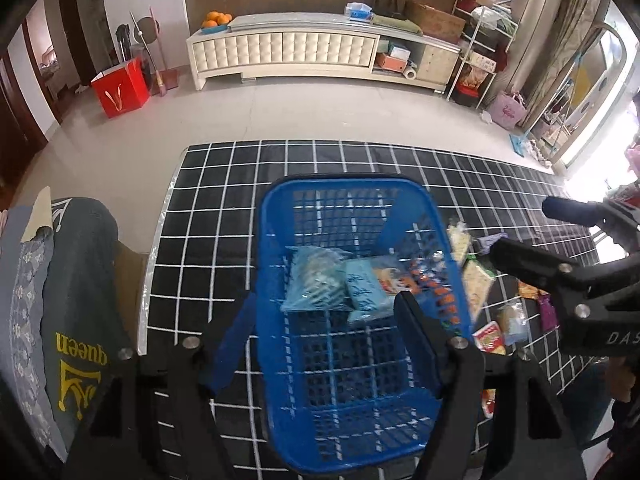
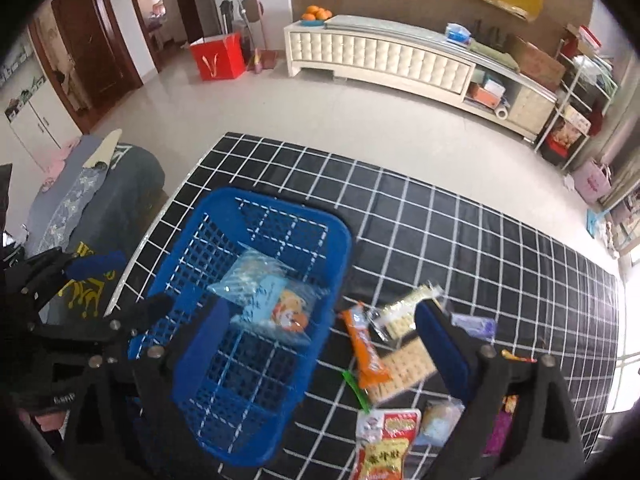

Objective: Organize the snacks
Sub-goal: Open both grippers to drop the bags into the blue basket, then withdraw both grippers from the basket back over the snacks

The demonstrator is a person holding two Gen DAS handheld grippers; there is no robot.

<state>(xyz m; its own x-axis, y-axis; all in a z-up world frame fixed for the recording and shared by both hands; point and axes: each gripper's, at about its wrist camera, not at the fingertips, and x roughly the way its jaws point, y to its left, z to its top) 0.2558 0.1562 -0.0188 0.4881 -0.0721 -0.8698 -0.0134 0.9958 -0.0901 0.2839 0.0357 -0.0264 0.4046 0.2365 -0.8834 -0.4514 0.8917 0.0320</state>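
A blue plastic basket (image 1: 280,216) (image 2: 328,236) stands on the black grid tablecloth (image 1: 224,184). Inside lie a clear bag of pale blue sweets (image 1: 316,280) (image 2: 248,276), a light blue packet (image 1: 366,288) and a packet with an orange cartoon (image 2: 290,312). My left gripper (image 1: 324,332) (image 2: 124,284) is open, with one finger outside the basket's left wall and the other over its inside. My right gripper (image 2: 320,340) (image 1: 528,228) is open over the basket's right rim and holds nothing. Right of the basket lie an orange stick packet (image 2: 366,348), cracker packs (image 2: 404,368) (image 1: 478,284) and a red-and-white pouch (image 2: 384,440).
More loose snacks lie at the right: a small bun packet (image 2: 438,424) and a purple packet (image 2: 476,326). A seat draped in dark green cloth (image 1: 80,300) stands against the table's left edge. Across the floor are a white cabinet (image 1: 300,52) and a red bag (image 1: 120,88).
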